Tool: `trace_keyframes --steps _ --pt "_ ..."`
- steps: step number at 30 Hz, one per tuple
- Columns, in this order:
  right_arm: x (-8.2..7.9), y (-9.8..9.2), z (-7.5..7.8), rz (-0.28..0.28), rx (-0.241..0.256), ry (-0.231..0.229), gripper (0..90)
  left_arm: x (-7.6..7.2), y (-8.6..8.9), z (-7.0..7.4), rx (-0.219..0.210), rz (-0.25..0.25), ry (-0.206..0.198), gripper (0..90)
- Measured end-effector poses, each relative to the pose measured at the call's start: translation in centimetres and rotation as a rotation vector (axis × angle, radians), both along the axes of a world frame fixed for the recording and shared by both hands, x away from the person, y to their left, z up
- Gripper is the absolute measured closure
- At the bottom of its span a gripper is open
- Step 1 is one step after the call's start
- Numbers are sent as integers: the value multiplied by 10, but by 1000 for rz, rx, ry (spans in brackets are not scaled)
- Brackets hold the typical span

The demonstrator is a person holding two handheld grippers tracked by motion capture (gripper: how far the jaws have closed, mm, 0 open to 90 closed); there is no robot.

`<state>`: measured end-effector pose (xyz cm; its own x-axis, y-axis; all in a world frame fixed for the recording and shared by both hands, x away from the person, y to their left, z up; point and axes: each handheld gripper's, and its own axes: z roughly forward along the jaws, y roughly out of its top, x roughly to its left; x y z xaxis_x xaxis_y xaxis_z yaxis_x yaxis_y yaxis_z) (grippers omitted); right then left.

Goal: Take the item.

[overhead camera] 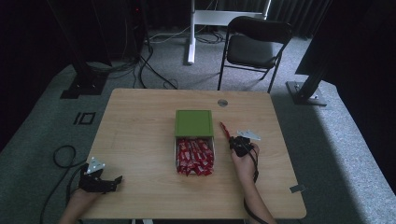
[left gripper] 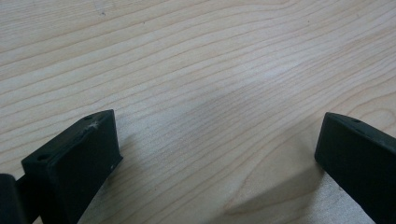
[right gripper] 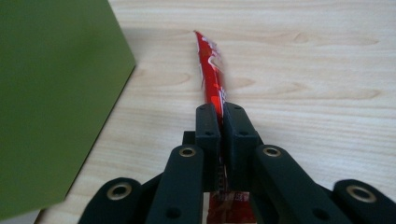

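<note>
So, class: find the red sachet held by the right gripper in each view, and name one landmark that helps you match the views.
High view: the sachet sticks up-left from the right gripper, just right of the green lid.
Right gripper view: centre, clamped between the fingers, pointing away.
Left gripper view: bare table between open fingers.
Shared landmark: the green lid, at the right gripper view's left.

Two matte black hand-held grippers, the left gripper and the right gripper, each topped by a grey three-cornered plate and trailing a black cable, are worked by a person whose forearms are bare, with no sleeves showing. In the right gripper view its jaws are squared black blocks carried on rounded link arms set with brass-coloured ringed holes and small dark screw holes; the left gripper's blocky jaws bear faint pale scuffs near one corner
</note>
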<state>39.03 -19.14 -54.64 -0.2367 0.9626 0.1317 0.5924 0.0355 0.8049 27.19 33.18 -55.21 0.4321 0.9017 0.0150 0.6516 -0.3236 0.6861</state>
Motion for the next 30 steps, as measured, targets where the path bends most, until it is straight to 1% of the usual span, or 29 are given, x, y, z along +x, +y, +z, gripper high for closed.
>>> trace_keyframes --steps 2,7,9,11,13,14,16,17,18,20,21,22,26,28,30 --pt "-1 0 -2 1 -6 2 840 0 0 0 -1 1 -1 6" --pt "-4 -1 -1 16 27 11 791 0 0 0 -1 1 0 6" --pt "-5 -2 1 20 24 3 765 0 0 0 0 0 0 6" --pt "-7 -3 4 25 47 5 716 0 0 0 0 0 0 7" --pt "-9 -4 7 31 49 -1 652 0 0 0 0 0 0 7" --pt "-11 -5 9 32 59 -15 624 0 0 0 0 0 0 7" --pt "-13 -7 11 35 60 -23 556 0 0 0 0 0 0 7" --pt "-14 -9 13 30 66 -32 543 0 0 0 0 1 0 6" --pt "-15 -11 15 26 64 -41 522 0 0 0 -1 1 -1 7" --pt "-16 -14 18 21 30 -56 494 0 0 0 0 0 0 6" --pt "-16 -17 19 16 24 -64 467 0 0 0 0 1 0 6" --pt "-16 -17 19 16 24 -64 467 0 0 0 0 1 0 6" --pt "-18 -30 23 -23 18 -89 360 0 0 0 0 0 0 6" --pt "-18 -35 24 -32 10 -87 342 0 0 0 0 0 0 6" --pt "-20 -42 24 -50 -2 -96 328 0 0 0 -1 1 -1 6"
